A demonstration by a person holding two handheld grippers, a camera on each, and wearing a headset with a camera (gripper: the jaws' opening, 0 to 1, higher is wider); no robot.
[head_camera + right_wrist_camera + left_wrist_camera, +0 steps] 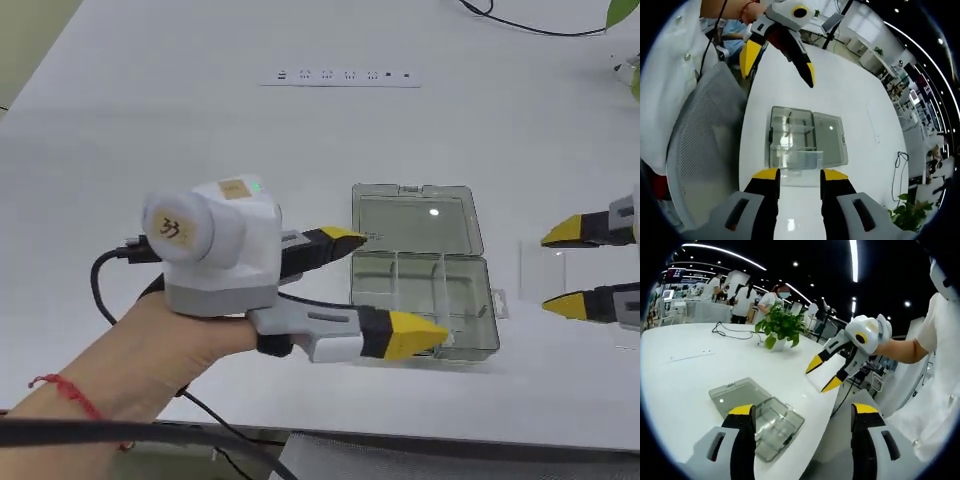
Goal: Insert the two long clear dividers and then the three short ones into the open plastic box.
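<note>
Risk: divider (536,263) lies flat on counter (150,120); released right tongs (800,174) may skid it. Left tongs (405,286) released, crowding box (415,225).

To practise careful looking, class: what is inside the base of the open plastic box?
Clear dividers stand in the box base, splitting it into compartments that look empty. In the head view the left gripper has a yellow tip over the near-left corner, so that part is hidden.

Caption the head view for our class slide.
Left tongs and right tongs, both open, flank the open plastic box.
</note>
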